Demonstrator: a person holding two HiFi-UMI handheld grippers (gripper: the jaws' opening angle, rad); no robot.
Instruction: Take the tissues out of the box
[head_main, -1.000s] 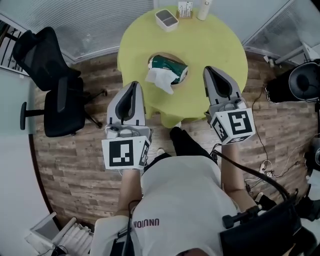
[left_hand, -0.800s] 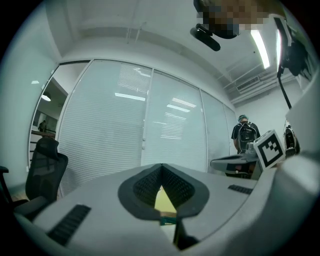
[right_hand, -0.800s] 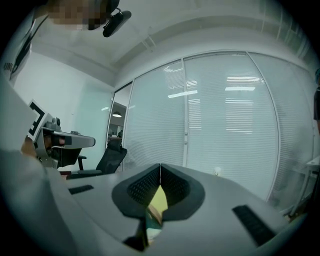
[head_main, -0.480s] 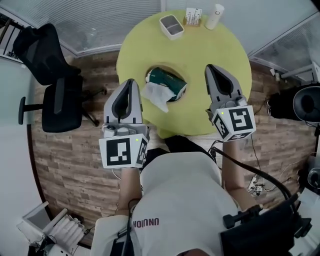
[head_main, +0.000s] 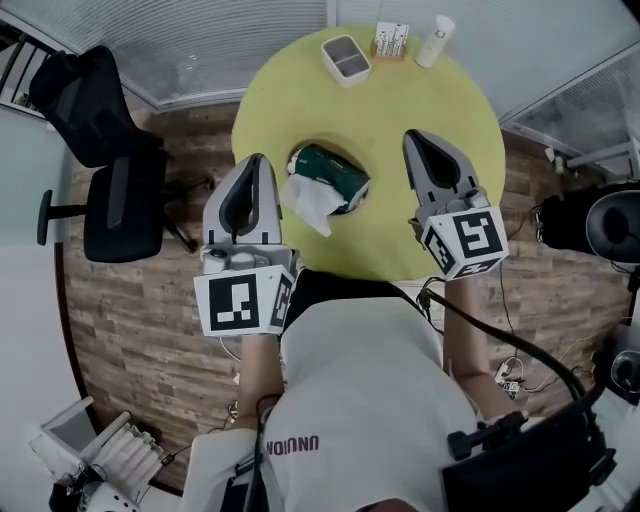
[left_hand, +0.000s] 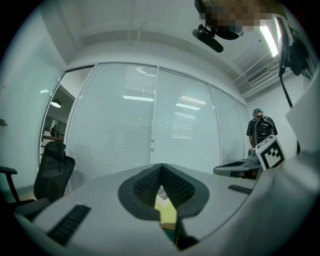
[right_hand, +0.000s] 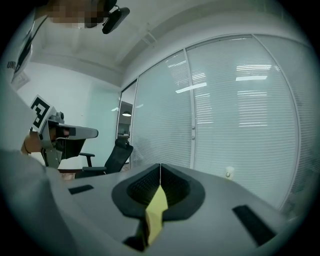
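Note:
A green tissue box (head_main: 337, 169) lies on its side near the middle of the round yellow table (head_main: 400, 100). A crumpled white tissue (head_main: 310, 201) spills out of its near left end. My left gripper (head_main: 257, 161) hangs over the table's left edge, just left of the box and apart from it, with its jaws shut on nothing. My right gripper (head_main: 411, 138) is over the table to the right of the box, also shut and empty. In the left gripper view the jaw tips (left_hand: 161, 167) meet; in the right gripper view the tips (right_hand: 160, 167) meet too.
At the table's far edge stand a white tray (head_main: 346, 57), a small card holder (head_main: 392, 40) and a white cup (head_main: 435, 40). A black office chair (head_main: 95, 150) stands left of the table. Another person (left_hand: 261, 131) stands by the blinds.
Both grippers have moved forward to the table and now flank the tissue box. Their jaws have stayed shut, and the box and tissue lie as before.

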